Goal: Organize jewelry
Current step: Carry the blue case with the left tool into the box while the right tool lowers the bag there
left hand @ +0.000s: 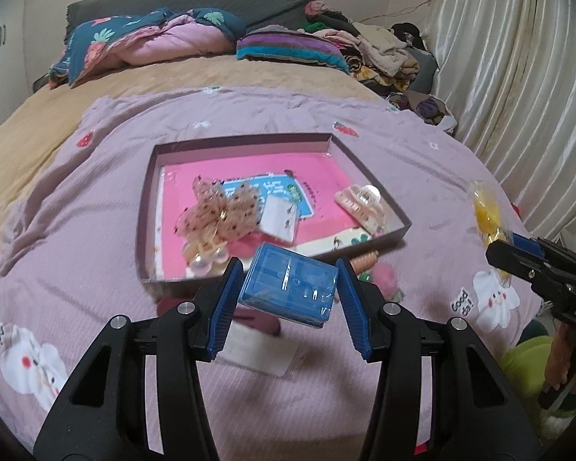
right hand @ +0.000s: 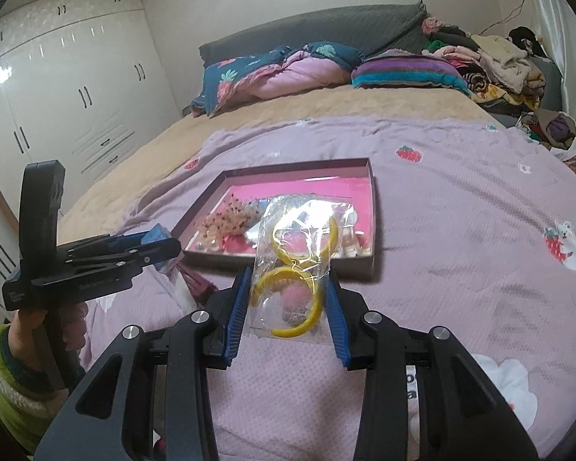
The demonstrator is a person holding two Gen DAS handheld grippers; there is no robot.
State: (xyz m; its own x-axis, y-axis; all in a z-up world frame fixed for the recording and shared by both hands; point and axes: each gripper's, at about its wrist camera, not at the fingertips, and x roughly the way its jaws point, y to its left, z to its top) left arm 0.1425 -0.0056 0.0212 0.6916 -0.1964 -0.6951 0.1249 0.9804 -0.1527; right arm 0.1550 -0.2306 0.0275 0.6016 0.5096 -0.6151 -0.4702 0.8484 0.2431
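On a bed, a shallow tray (left hand: 368,176) lies just beyond two handheld grippers. To do this well, carry each item clear over the near rim before releasing. The left gripper (left hand: 288,288), half-spread, clamps a blue box (left hand: 288,288). The right gripper (right hand: 288,303), narrower, pinches a bag of yellow hoops (right hand: 295,261).

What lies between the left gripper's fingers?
A blue plastic box, tilted, between the left gripper fingers, seen in the left wrist view.
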